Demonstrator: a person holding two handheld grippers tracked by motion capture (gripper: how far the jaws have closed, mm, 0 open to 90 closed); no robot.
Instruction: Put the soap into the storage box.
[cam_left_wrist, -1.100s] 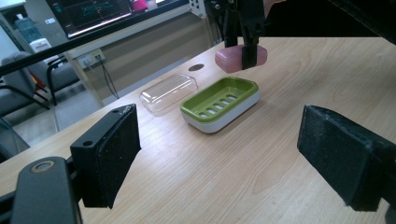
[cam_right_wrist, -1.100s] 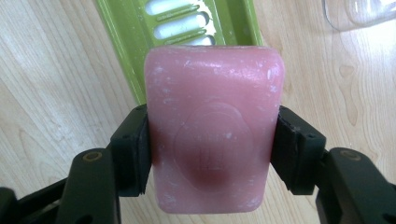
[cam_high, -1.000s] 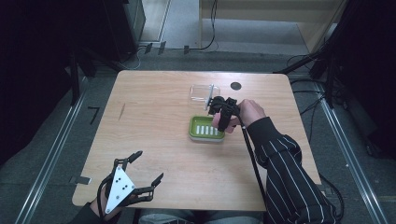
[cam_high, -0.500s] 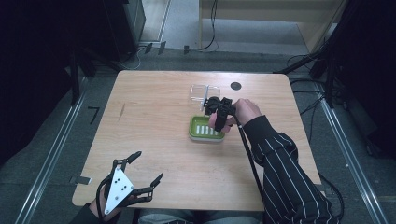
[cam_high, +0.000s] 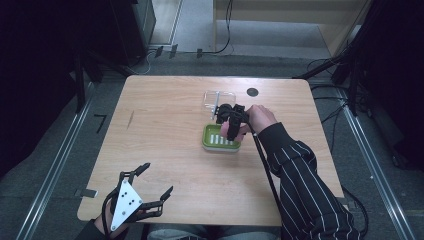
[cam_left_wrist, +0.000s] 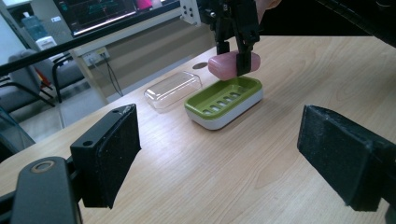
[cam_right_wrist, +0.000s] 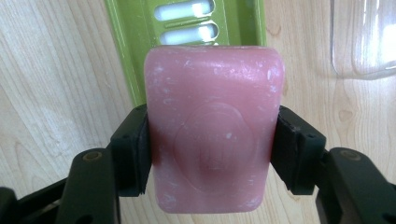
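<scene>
Right gripper (cam_high: 226, 120), centre of the high view: jaws closed on a pink soap bar (cam_right_wrist: 212, 128), pads pressing its two long sides. In the right gripper view the bar sits low and central in the frame, with the slotted floor of the green soap dish (cam_right_wrist: 187, 28) above it and the edge of a clear lid (cam_right_wrist: 366, 37) at upper right.

From the left gripper view, upper middle of the frame: the bar hangs in the air over the far end of the dish (clear of the dish floor, not resting on it). Dish stands on the tabletop (cam_left_wrist: 289, 84); clear lid lies just beside it, to its left in that frame, hollow side down.

Left gripper (cam_high: 145, 192), lower left of the high view, near the tabletop's near edge: jaws wide apart, nothing between them. Well away from the dish.

Dark round mark (cam_high: 252, 92) on the tabletop, above the lid in the high view.
</scene>
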